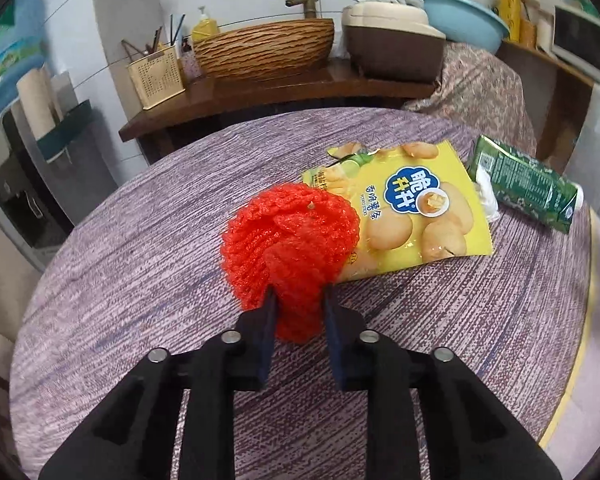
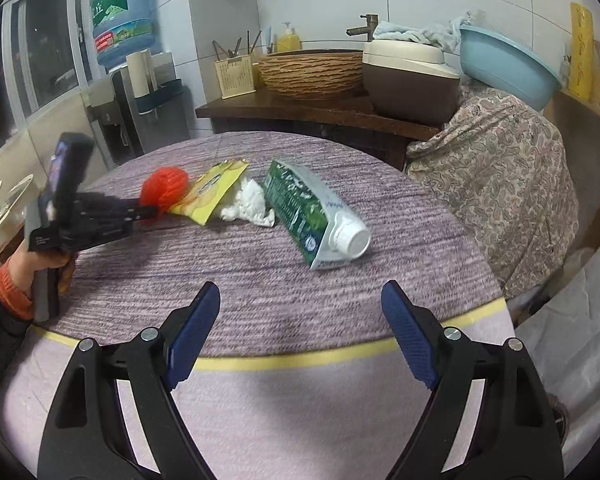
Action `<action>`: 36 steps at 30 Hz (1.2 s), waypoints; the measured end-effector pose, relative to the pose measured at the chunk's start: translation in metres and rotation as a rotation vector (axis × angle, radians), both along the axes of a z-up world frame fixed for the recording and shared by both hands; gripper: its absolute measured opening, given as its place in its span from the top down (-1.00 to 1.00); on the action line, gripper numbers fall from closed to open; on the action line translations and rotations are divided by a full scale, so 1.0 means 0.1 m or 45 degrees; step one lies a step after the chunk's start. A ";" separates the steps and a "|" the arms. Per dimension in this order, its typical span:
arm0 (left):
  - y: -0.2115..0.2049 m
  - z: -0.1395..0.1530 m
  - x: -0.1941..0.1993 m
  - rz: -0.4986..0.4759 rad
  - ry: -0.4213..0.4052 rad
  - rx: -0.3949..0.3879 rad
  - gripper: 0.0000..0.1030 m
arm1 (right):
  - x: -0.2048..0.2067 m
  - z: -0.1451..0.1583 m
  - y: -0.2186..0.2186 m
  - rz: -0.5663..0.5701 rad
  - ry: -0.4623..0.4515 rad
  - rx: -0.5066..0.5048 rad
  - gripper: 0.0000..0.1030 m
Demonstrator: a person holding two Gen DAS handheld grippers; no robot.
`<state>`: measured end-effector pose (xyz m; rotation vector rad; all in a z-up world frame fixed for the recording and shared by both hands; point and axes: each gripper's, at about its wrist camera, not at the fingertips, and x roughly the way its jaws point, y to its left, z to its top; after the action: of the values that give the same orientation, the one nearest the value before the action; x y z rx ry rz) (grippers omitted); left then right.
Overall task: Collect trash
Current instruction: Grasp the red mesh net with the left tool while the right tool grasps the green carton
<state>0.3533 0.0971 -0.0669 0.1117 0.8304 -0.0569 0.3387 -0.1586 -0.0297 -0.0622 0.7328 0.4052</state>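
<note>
A red foam net (image 1: pixel 290 236) lies on the round purple-clothed table (image 1: pixel 140 260), overlapping a yellow chip bag (image 1: pixel 412 204). My left gripper (image 1: pixel 299 290) is shut on the net's near end, with both pads pressing into it. Beyond the bag lie a crumpled white tissue (image 1: pixel 486 196) and a green drink carton (image 1: pixel 524 184) on its side. In the right wrist view my right gripper (image 2: pixel 300 286) stands wide open over the table's near edge, nothing between its fingers, with the carton (image 2: pixel 304 204) just ahead. The left gripper (image 2: pixel 152 212) and net (image 2: pixel 166 186) show at the left.
Behind the table a dark wooden counter (image 2: pixel 284 108) carries a woven basin (image 2: pixel 310 72), a rice cooker (image 2: pixel 410 76) and a chopstick holder (image 2: pixel 235 76). A paisley-covered object (image 2: pixel 496 160) stands at the right, a water dispenser (image 2: pixel 120 20) at the left. A hand in an orange cuff (image 2: pixel 10 288) holds the left gripper.
</note>
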 end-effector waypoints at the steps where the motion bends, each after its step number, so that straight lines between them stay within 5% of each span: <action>1: 0.02 0.01 -0.03 -0.003 -0.004 -0.007 0.65 | 0.06 0.00 0.01 0.010 -0.001 -0.009 -0.60; 7: 0.19 0.09 -0.31 -0.018 -0.008 -0.095 0.68 | 0.53 0.00 0.28 0.098 0.006 -0.157 -0.60; 17: 0.24 0.26 -0.62 -0.056 -0.066 -0.133 0.68 | 0.90 -0.36 0.89 0.214 -0.070 -0.708 -0.58; 20: 0.22 0.27 -0.65 -0.062 -0.064 -0.149 0.68 | 0.94 -0.46 0.96 0.219 -0.088 -0.822 -0.27; 26: 0.15 0.26 -0.74 -0.061 -0.058 -0.171 0.68 | 0.84 -0.55 0.96 0.202 -0.171 -0.917 -0.16; 36: -0.15 0.35 -1.06 -0.110 -0.083 -0.203 0.68 | 0.37 -0.36 0.55 0.093 -0.115 -0.695 -0.15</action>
<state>0.2469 0.0822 -0.0320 -0.0009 0.7531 -0.1991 0.3754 -0.1033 -0.0661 -0.6188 0.7368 0.2604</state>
